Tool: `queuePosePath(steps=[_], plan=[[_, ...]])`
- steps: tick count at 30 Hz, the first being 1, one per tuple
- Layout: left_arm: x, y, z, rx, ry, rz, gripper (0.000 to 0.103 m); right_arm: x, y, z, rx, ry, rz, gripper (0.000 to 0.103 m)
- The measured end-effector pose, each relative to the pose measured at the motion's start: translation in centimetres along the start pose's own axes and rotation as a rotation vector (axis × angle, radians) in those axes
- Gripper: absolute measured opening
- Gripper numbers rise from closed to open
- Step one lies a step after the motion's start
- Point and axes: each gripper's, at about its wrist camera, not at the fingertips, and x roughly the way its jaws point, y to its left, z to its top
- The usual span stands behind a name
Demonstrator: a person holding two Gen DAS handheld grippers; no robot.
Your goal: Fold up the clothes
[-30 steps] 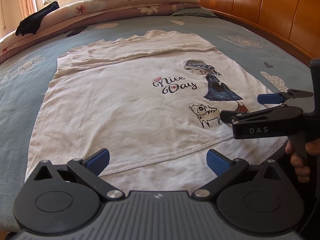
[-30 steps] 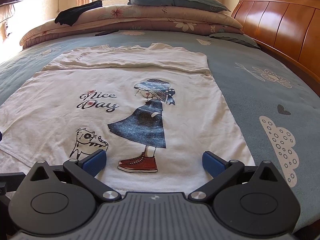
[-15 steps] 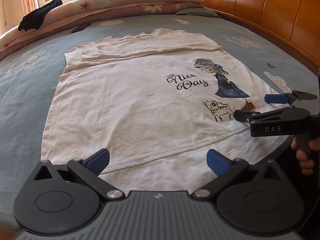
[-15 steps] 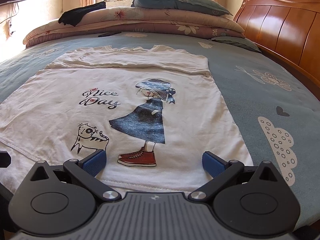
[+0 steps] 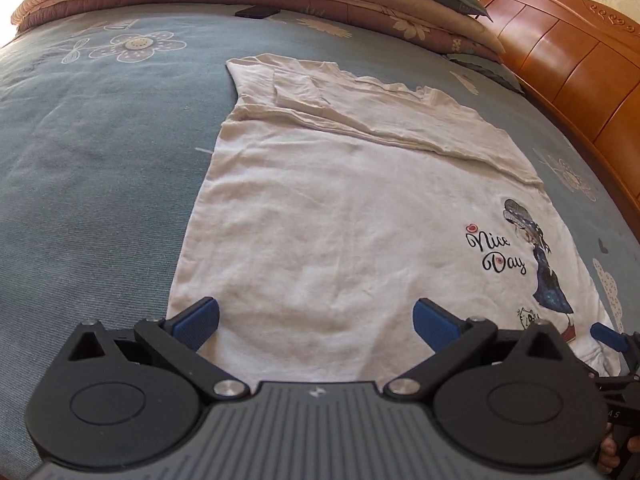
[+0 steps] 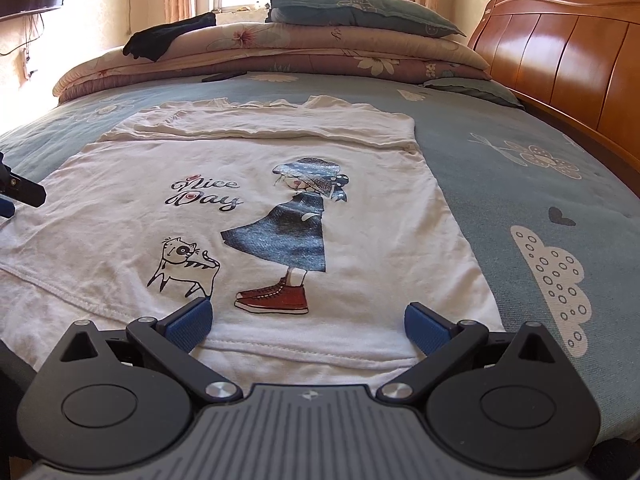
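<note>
A white T-shirt (image 5: 340, 232) (image 6: 360, 208) with a "Nice Day" print, a girl and a cat lies flat on the blue bedspread, its far part folded over into a band. My left gripper (image 5: 316, 322) stands open over the shirt's near left corner, with nothing between its blue pads. My right gripper (image 6: 308, 326) is open too, low over the hem just below the printed red shoes. In the left wrist view one blue fingertip (image 5: 608, 338) of the right gripper shows at the shirt's near right corner. The left gripper's tip (image 6: 16, 192) pokes in at the left edge of the right wrist view.
Folded quilts (image 6: 280, 52) and a grey pillow (image 6: 360, 10) are stacked at the far end of the bed, with a black garment (image 6: 168, 36) on top. A wooden headboard (image 6: 568, 52) runs along the right. A dark flat object (image 5: 258, 11) lies near the quilts.
My left gripper has swung left, so the shirt's left edge and more bare bedspread are in front of it. The right gripper has barely moved, edging slightly closer to the hem.
</note>
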Motion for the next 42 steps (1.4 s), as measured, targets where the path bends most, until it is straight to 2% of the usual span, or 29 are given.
queuePosePath(steps=[2, 7, 9, 12, 18, 24, 27, 31, 35, 39, 42], plan=[[-0.3, -0.9, 0.3, 0.014, -0.014, -0.045, 0.102, 0.0, 0.1, -0.3, 0.004, -0.017, -0.003, 0.103], [0.4, -3.5, 0.0, 0.008, 0.006, -0.249, 0.102, 0.0, 0.1, -0.4, 0.008, -0.030, -0.006, 0.103], [1.1, -4.0, -0.3, 0.010, 0.022, -0.273, 0.102, 0.0, 0.1, -0.5, 0.008, -0.032, -0.005, 0.103], [2.3, -3.7, -0.5, -0.004, 0.066, -0.228, 0.102, 0.0, 0.1, -0.5, 0.009, -0.035, -0.003, 0.103], [0.1, -0.9, 0.0, -0.045, 0.052, -0.134, 0.102, 0.0, 0.1, -0.7, 0.014, -0.048, -0.003, 0.103], [-2.0, -1.4, -0.9, -0.025, 0.071, -0.187, 0.102, 0.0, 0.2, -0.7, 0.018, -0.051, -0.012, 0.103], [-2.1, -2.3, -2.1, -0.006, 0.116, -0.258, 0.102, -0.1, 0.2, -0.7, 0.019, -0.048, -0.013, 0.103], [-1.9, -1.8, -3.6, 0.016, 0.151, -0.186, 0.102, -0.1, 0.2, -0.8, 0.016, -0.058, -0.014, 0.103], [-3.8, -0.7, -3.5, 0.015, 0.109, -0.108, 0.102, -0.2, 0.2, -0.8, 0.011, -0.059, -0.018, 0.103], [-6.6, -1.7, -3.1, 0.155, 0.007, -0.070, 0.102, -0.2, 0.5, -0.6, -0.004, -0.046, -0.026, 0.103], [-7.5, -3.1, -3.5, 0.266, -0.035, -0.038, 0.102, -0.3, 0.4, -0.6, 0.001, -0.042, -0.023, 0.103]])
